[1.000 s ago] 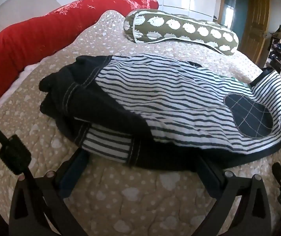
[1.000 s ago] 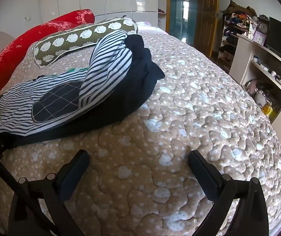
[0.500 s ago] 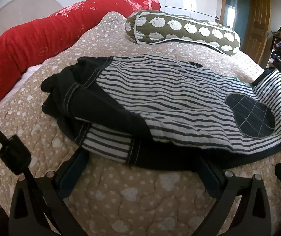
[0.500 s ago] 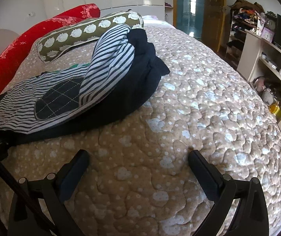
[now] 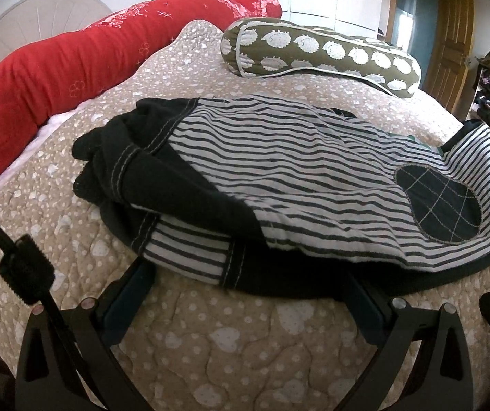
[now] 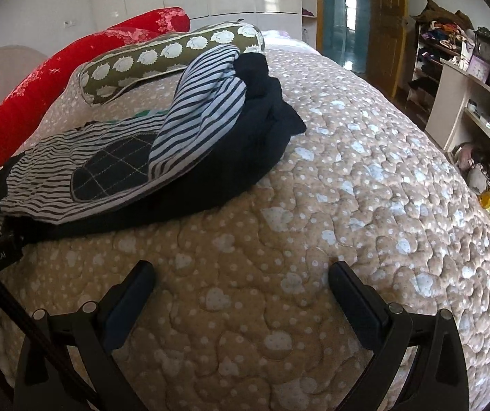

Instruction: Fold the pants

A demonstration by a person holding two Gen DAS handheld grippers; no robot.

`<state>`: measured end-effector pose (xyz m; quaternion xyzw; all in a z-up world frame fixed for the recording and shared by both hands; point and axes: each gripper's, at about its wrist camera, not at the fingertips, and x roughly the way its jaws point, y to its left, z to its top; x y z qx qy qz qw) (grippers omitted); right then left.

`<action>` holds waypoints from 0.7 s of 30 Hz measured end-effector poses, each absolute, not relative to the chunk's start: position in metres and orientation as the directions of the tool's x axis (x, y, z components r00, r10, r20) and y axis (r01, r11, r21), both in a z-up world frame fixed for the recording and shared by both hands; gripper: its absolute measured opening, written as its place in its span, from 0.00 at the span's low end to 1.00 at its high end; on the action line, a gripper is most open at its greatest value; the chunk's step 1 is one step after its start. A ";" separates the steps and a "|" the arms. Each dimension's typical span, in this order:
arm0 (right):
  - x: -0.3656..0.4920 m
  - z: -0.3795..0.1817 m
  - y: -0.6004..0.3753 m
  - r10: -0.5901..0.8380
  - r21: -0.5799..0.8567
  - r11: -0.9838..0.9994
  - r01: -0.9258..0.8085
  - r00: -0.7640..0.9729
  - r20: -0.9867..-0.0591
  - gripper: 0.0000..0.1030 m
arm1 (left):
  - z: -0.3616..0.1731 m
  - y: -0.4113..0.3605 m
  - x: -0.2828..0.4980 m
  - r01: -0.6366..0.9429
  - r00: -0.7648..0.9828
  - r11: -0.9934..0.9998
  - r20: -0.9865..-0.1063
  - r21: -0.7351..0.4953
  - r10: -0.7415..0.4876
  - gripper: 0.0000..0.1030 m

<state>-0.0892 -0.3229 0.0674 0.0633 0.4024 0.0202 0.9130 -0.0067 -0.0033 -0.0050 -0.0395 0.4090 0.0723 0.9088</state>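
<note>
The pants [image 5: 279, 178] are navy with white stripes and a dark round patch, and they lie crumpled in a heap on the beige quilted bed [image 5: 228, 349]. My left gripper [image 5: 248, 274] is open and empty, its fingertips right at the near edge of the heap by the striped cuff. In the right wrist view the pants [image 6: 162, 157] lie up and to the left, one striped leg bunched up over the navy part. My right gripper [image 6: 241, 270] is open and empty over bare quilt, short of the pants.
A long red bolster [image 5: 73, 61] runs along the bed's left side. An olive patterned bolster [image 5: 320, 51] lies behind the pants. A white shelf unit [image 6: 474, 116] and a cluttered rack stand to the right of the bed. A wooden door [image 5: 450, 41] is at the back.
Both views have pulled back and risen slightly, so the pants sit a little farther from the fingers. The pants have not moved. Both grippers stay open.
</note>
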 end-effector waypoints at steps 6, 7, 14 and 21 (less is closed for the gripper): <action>-0.086 0.066 -0.322 0.091 0.125 0.992 0.003 0.671 -0.736 1.00 | -0.004 -0.004 -0.009 -0.162 0.660 0.986 -0.746 -0.022 0.092 1.00; -0.085 0.066 -0.322 0.096 0.128 0.992 -0.001 0.670 -0.737 1.00 | -0.004 -0.004 -0.009 -0.160 0.661 0.987 -0.746 -0.025 0.088 1.00; -0.085 0.070 -0.336 0.166 0.210 0.978 -0.014 0.665 -0.729 1.00 | 0.024 0.007 -0.023 -0.110 0.635 0.983 -0.771 -0.145 -0.042 0.79; -0.088 0.078 -0.351 0.264 0.290 0.955 -0.066 0.636 -0.725 0.96 | 0.052 0.070 -0.037 -0.183 0.640 0.945 -0.762 -0.270 -0.094 0.79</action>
